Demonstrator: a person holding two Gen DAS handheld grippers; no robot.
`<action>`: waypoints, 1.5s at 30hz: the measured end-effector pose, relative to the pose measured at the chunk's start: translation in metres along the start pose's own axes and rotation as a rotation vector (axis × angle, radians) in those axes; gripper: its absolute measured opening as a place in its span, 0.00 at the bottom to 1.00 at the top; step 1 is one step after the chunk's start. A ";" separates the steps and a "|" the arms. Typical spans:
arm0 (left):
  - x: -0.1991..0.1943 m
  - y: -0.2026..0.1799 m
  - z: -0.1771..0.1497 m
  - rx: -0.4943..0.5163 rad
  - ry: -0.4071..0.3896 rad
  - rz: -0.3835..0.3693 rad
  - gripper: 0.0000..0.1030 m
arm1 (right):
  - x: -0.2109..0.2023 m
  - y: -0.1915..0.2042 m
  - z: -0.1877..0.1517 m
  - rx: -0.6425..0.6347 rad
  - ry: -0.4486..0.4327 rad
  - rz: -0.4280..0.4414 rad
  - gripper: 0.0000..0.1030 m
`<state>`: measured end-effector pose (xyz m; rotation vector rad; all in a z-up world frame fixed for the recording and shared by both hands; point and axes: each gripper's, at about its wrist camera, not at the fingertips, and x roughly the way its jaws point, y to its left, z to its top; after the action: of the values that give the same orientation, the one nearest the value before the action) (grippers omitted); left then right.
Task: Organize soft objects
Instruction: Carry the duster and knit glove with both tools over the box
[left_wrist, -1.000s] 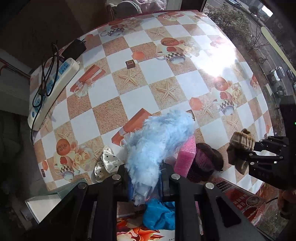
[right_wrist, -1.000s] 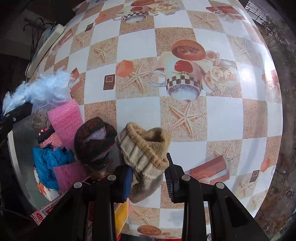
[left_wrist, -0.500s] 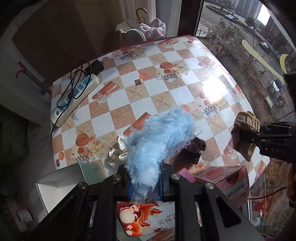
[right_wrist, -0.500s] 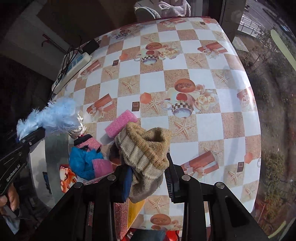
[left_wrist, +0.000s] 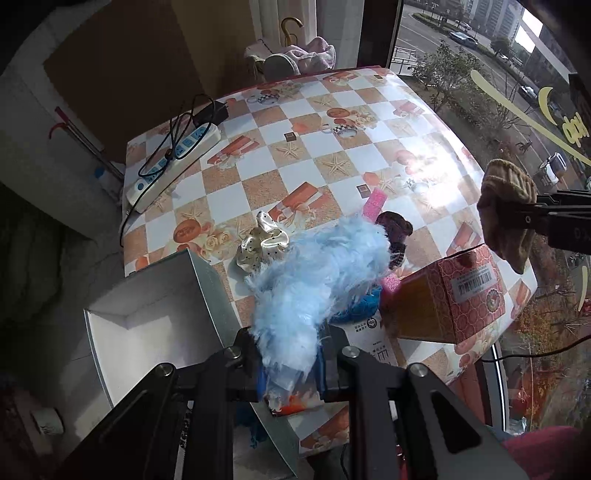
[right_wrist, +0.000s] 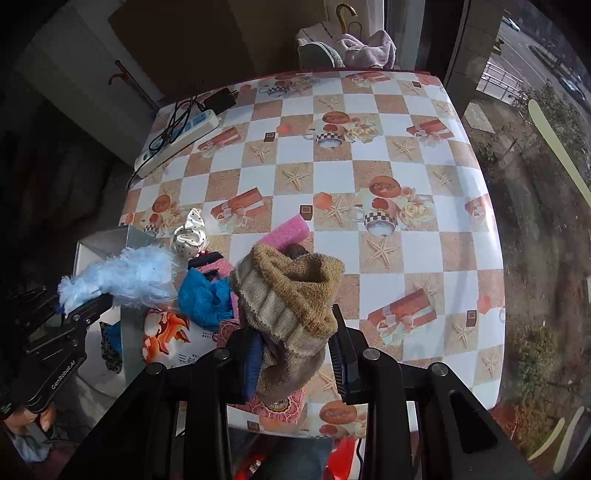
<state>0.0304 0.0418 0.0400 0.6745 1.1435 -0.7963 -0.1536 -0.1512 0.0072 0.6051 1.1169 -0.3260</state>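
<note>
My left gripper (left_wrist: 291, 365) is shut on a fluffy light-blue feathery piece (left_wrist: 317, 277) and holds it high above the near table edge; it also shows in the right wrist view (right_wrist: 125, 277). My right gripper (right_wrist: 295, 354) is shut on a beige knitted sock (right_wrist: 291, 291), held up in the air; it shows at the right in the left wrist view (left_wrist: 508, 210). On the table lie a cream dotted scrunchie (left_wrist: 262, 245), a pink sponge (right_wrist: 286, 232), a dark knitted piece (left_wrist: 395, 230) and a blue cloth (right_wrist: 203, 295).
An open silver box with a white inside (left_wrist: 147, 321) stands at the near left. A red patterned carton (left_wrist: 461, 295) stands at the near right. A white power strip (left_wrist: 173, 166) with cables lies at the table's far left. A window runs along the right.
Both grippers have risen and pulled back from the table with their objects held. More of the table, the silver box and the red carton have come into view.
</note>
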 end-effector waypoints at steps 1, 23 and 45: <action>-0.001 0.003 -0.003 -0.003 0.001 0.002 0.21 | -0.001 0.005 -0.002 -0.010 0.000 0.000 0.32; -0.013 0.071 -0.052 -0.165 -0.010 0.038 0.21 | 0.027 0.137 -0.034 -0.310 0.108 0.069 0.32; -0.019 0.114 -0.082 -0.292 -0.019 0.053 0.21 | 0.040 0.192 -0.036 -0.451 0.142 0.062 0.32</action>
<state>0.0783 0.1753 0.0420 0.4502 1.1902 -0.5741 -0.0614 0.0250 0.0159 0.2634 1.2556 0.0278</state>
